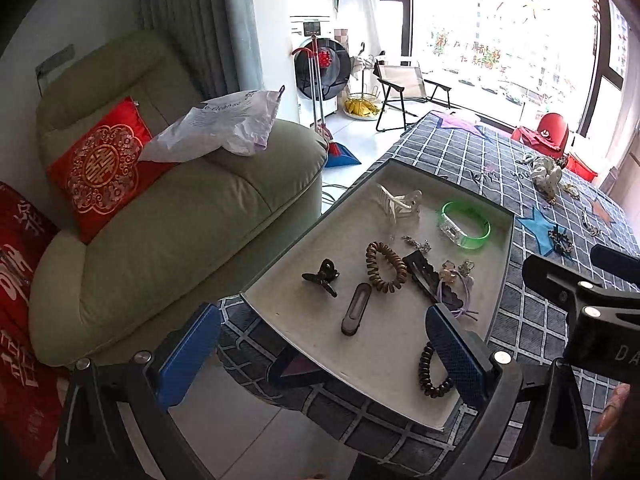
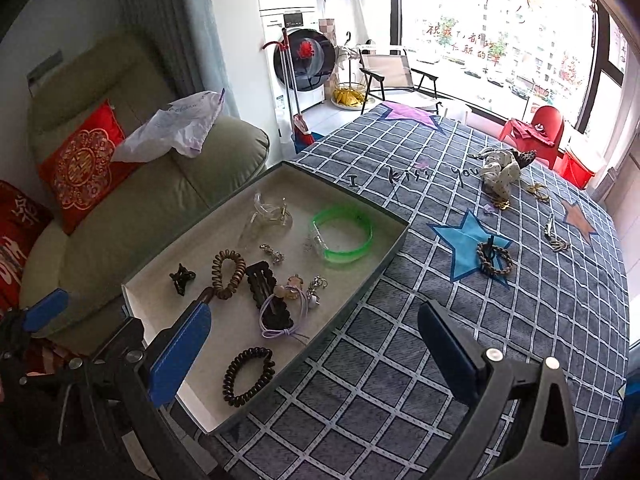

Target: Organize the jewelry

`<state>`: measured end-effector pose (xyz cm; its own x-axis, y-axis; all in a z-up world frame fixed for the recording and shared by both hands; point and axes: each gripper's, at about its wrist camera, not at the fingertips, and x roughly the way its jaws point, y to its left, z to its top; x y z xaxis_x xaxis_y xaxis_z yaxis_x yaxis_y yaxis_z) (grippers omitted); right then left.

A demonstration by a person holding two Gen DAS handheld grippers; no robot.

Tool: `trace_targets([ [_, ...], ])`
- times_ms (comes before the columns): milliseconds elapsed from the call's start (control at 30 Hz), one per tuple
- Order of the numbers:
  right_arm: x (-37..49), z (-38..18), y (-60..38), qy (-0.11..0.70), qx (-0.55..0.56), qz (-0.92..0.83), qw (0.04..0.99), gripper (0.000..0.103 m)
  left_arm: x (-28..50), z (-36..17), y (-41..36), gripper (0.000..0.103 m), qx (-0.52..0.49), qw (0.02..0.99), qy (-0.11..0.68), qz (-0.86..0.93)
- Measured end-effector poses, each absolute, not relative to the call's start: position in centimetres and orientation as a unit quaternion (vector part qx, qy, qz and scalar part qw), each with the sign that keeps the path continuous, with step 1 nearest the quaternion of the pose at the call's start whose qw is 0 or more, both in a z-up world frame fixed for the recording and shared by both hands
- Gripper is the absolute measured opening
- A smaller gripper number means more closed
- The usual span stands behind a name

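A shallow grey tray [image 1: 505, 264] [image 2: 394, 244] lies on the checked blanket and holds a green bangle [image 1: 466, 224] [image 2: 344, 236], a brown coil tie [image 1: 386, 267] [image 2: 229, 268], a dark coil tie [image 1: 432, 374] [image 2: 249, 376], a black claw clip [image 1: 322, 276] [image 2: 182, 278], a clear claw clip [image 1: 400, 202] [image 2: 268, 216] and a lilac tie [image 2: 280, 312]. Loose on the blanket lie a braided bracelet [image 2: 495, 258] [image 1: 560, 240] and a spotted scrunchie [image 2: 502, 172] [image 1: 546, 174]. My left gripper [image 1: 324, 348] is open and empty over the tray's near end. My right gripper [image 2: 316, 344] is open and empty over the tray's near right edge.
A green sofa [image 1: 180, 216] with a red cushion [image 1: 100, 168] and a white bag [image 1: 216, 124] stands left of the bed. Small metal pieces [image 2: 552, 232] lie at the blanket's right. A folding chair [image 2: 392, 76] and a washing machine [image 2: 304, 60] stand behind.
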<state>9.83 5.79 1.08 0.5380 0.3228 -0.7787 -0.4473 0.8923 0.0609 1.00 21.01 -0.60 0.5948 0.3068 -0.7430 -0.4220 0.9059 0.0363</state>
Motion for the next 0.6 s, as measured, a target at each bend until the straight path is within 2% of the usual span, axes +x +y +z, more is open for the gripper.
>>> trace_targets([
  [600, 9.63, 1.45, 5.41, 0.422, -0.073, 0.216, 0.877, 0.103, 0.75, -0.23, 20.96, 0.103, -0.079, 0.889, 0.401, 0.208],
])
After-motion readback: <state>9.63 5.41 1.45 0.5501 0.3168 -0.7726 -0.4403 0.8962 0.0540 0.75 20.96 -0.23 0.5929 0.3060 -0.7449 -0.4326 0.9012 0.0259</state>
